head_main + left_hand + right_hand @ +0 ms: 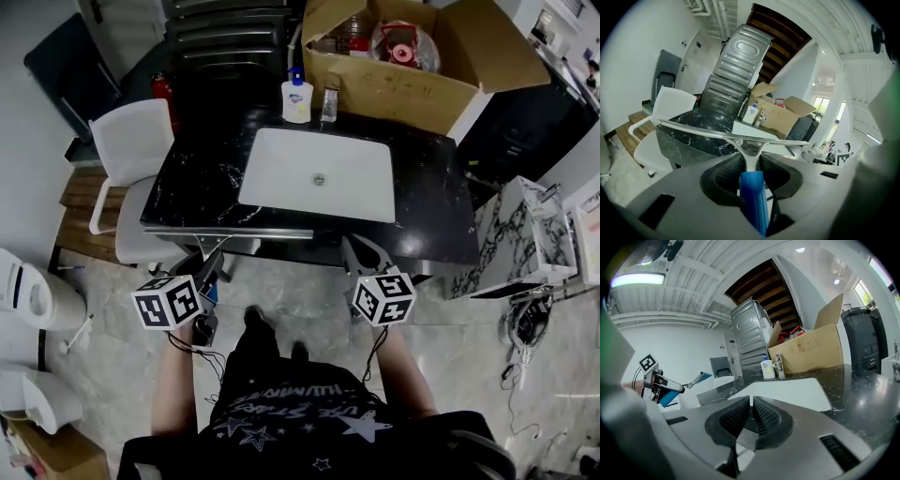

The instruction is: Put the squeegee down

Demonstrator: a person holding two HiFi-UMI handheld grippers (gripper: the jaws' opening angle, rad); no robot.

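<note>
The squeegee has a blue handle and a long metal blade. My left gripper is shut on the handle, and the blade stands crosswise beyond the jaws. In the head view the blade hangs level just in front of the black marble counter, with the left gripper below it at the front edge. My right gripper is held at the counter's front edge further right. Its jaws are shut with nothing between them. The right gripper view also catches the left gripper with the squeegee.
A white sink is set in the counter. Behind it stand a soap bottle and a tap, with an open cardboard box at the back right. A white chair sits left of the counter. A marble-patterned stand is on the right.
</note>
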